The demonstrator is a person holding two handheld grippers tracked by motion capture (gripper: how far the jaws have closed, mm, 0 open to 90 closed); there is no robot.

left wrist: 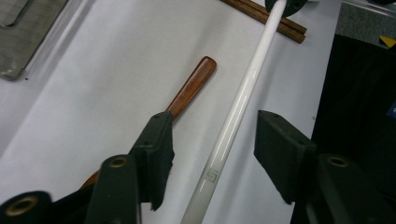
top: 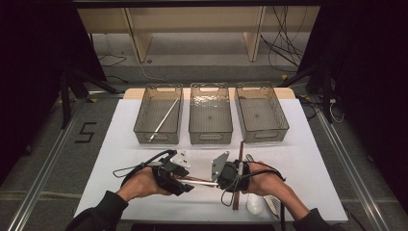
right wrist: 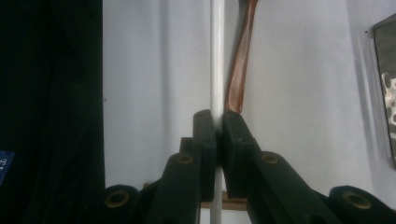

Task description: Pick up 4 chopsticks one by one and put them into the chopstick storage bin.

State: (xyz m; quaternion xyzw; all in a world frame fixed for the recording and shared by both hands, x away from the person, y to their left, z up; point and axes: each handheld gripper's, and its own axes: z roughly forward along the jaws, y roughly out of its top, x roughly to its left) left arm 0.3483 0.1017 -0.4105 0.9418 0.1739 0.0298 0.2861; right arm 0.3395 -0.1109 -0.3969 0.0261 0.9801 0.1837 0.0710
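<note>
A white chopstick (top: 202, 183) (left wrist: 238, 107) (right wrist: 217, 56) is held level just above the white table, between my two hands. My right gripper (top: 215, 183) (right wrist: 217, 123) is shut on one end of it. My left gripper (top: 188, 184) (left wrist: 215, 140) faces it from the left. Its jaws stand apart on either side of the chopstick's marked end, and neither pad touches it. A reddish-brown wooden handle (left wrist: 194, 86) (right wrist: 240, 60) lies on the table under and beside the chopstick.
Three clear bins stand in a row at the back: left (top: 142, 130), middle (top: 210, 138), right (top: 267, 136). The left bin holds a white chopstick (top: 163, 120). A pair of dark brown chopsticks (top: 239, 166) (left wrist: 266, 16) and a white spoon (top: 255, 203) lie by my right hand.
</note>
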